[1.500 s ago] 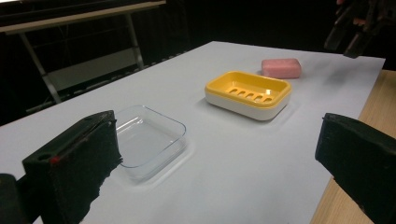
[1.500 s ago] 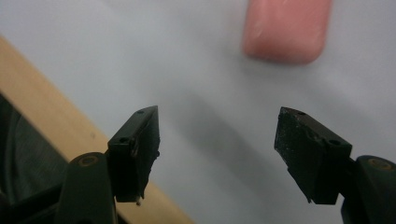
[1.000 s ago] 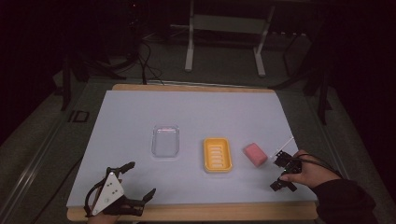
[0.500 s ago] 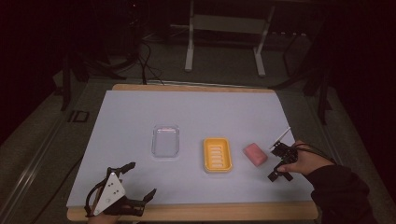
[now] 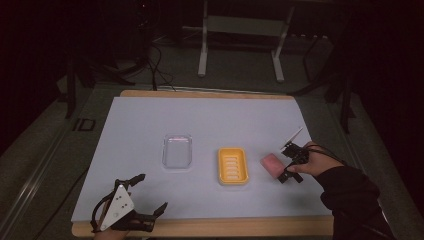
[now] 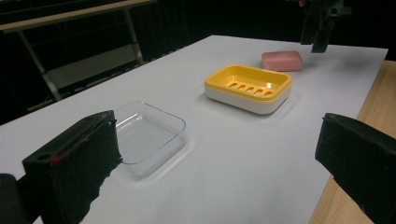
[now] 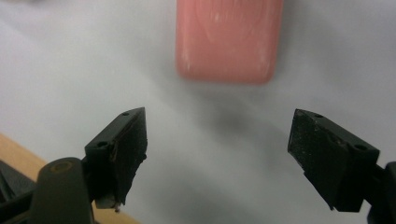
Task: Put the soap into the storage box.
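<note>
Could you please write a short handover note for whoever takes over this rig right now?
Right gripper: open, empty, beside the pink soap bar, not touching it.
Left gripper: open, empty, at the table's near edge.
Soap bar lies on the white table cover, right of the yellow soap dish; clear lid sits left of the dish.
Done: nothing gripped.
Left, probably: grasp the soap and set it in the dish.

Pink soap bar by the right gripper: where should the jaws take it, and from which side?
Probably across its two long sides, coming down from above. The pink soap bar lies flat on the white table cover, apart from the yellow soap dish, so both long edges are free. The right gripper is open wider than the bar's narrow width and already faces it end-on.
</note>
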### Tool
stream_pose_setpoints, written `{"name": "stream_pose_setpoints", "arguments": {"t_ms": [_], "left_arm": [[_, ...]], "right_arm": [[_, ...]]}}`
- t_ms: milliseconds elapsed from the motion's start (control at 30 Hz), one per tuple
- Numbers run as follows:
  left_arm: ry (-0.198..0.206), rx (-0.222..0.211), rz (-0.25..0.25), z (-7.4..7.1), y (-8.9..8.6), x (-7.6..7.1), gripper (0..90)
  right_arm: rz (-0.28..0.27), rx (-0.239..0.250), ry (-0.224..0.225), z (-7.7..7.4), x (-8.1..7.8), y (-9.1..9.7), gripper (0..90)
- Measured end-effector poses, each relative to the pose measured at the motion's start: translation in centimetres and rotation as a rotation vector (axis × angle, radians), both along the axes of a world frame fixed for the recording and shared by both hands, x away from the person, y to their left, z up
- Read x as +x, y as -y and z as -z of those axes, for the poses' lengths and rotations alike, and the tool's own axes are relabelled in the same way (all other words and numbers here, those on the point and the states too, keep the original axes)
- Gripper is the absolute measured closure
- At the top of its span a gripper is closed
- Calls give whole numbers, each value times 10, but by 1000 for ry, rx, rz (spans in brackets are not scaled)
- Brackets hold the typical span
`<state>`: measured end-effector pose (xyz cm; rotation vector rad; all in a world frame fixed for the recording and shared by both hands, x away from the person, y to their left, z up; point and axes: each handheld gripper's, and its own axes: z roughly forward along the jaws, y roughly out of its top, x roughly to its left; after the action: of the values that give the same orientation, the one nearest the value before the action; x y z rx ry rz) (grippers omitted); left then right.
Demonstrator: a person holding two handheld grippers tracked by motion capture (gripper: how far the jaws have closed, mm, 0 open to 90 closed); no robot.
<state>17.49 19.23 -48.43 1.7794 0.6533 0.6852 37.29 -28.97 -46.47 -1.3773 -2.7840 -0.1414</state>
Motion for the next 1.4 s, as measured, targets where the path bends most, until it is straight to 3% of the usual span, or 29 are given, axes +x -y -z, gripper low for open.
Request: {"name": "stream_pose_setpoints", "arguments": {"t_ms": [433, 600, 1400], "left_arm": [[3, -1, -4, 0, 0, 0, 3], [6, 6, -6, 0, 0, 0, 4], [5, 18, 4, 1, 1, 0, 3]], "right_arm": [[-1, -18, 15, 10, 19, -13, 194], [-10, 10, 71, 14, 27, -20, 192], [-32, -30, 113, 34, 38, -35, 235]]}}
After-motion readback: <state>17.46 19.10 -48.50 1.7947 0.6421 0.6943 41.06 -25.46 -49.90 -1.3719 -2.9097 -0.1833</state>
